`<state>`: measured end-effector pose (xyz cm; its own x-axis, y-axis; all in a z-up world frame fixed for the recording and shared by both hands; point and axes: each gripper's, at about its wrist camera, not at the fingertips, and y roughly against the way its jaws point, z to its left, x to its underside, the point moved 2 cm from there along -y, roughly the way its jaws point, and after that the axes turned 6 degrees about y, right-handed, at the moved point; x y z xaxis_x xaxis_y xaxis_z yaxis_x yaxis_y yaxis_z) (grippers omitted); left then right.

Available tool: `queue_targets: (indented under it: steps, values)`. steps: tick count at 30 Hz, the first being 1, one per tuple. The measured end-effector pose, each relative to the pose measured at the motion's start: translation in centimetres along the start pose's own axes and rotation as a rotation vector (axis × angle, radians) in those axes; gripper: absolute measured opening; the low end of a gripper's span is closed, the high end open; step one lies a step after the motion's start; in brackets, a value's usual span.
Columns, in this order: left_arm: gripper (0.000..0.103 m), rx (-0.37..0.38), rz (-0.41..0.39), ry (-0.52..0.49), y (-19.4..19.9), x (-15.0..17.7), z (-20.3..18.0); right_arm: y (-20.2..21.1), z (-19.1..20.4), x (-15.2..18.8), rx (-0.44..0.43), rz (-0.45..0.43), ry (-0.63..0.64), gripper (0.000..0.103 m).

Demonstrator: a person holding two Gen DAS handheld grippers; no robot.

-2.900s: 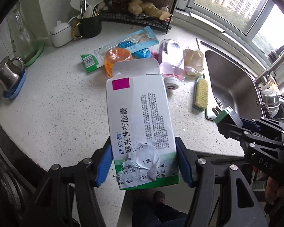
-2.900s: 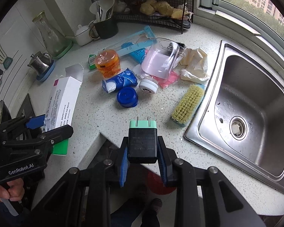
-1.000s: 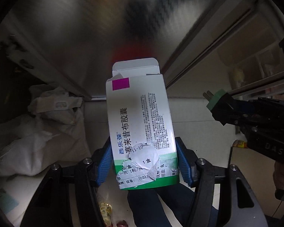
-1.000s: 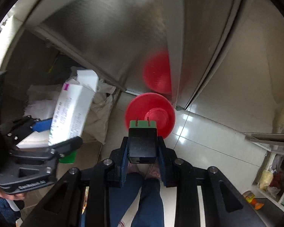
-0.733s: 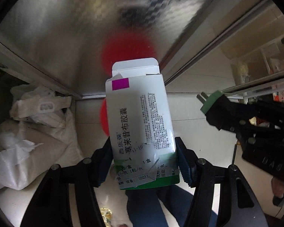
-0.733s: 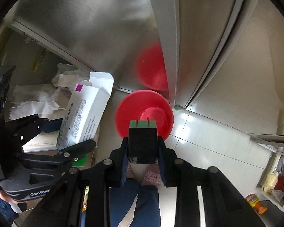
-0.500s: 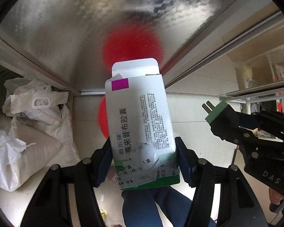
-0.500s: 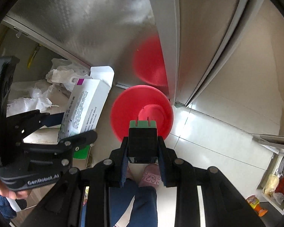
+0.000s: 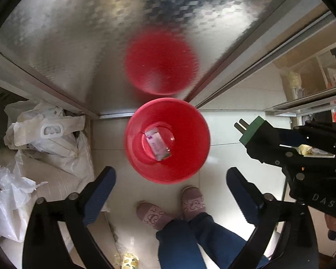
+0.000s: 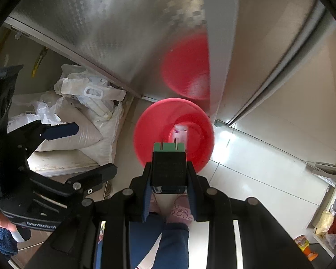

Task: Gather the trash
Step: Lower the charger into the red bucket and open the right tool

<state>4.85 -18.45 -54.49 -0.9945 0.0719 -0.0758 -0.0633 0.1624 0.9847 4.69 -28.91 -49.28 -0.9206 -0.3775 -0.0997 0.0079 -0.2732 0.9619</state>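
Left claw (image 9: 169,195): we see its jaws spread wide with nothing between them — they have just been opening, directly above the bin.
Medicine box (image 9: 158,143): released; it lies flat on the bottom of the red bin (image 9: 132,154), slightly askew, clear of the rim.
Right claw (image 10: 169,190): clamped on the black plug adapter (image 10: 169,168), its green face and two prongs pointing down toward the bin mouth.
Red bin: stands on the pale floor tiles (image 10: 257,179) against the metal cabinet door (image 9: 78,33), beside a heap of white sacks (image 9: 44,145); the person's slippers (image 9: 152,216) sit just short of it.
Step in hand: we judge the next drop to be the adapter.
How to do it well: we would centre the right claw over the bin mouth — in the left wrist view it hangs off to one side of the rim — then part the jaws fully in one motion so the adapter falls straight.
Risk: a release near the rim could bounce the hard adapter onto the floor.
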Motion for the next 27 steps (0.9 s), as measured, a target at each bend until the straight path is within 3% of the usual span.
queue_targets:
  steps: [4, 17, 21, 27]
  values:
    - [0.103, -0.037, -0.019, 0.029, 0.0, 0.2, 1.6, -1.2, 0.5, -0.5, -0.006, 0.019, 0.009, 0.026]
    - [0.103, -0.05, 0.008, 0.087, -0.3, 1.2, 6.7, -4.3, 2.7, -2.6, 0.012, 0.048, 0.103, 0.027]
    - [0.103, -0.061, 0.016, 0.073, -0.1, 1.7, 7.0, -4.4, 3.5, -3.0, 0.051, 0.039, 0.11, 0.046]
    - [0.103, -0.038, 0.0, 0.076, 1.6, 2.2, 6.6, -3.3, 4.4, -2.7, 0.073, 0.028, 0.134, 0.057]
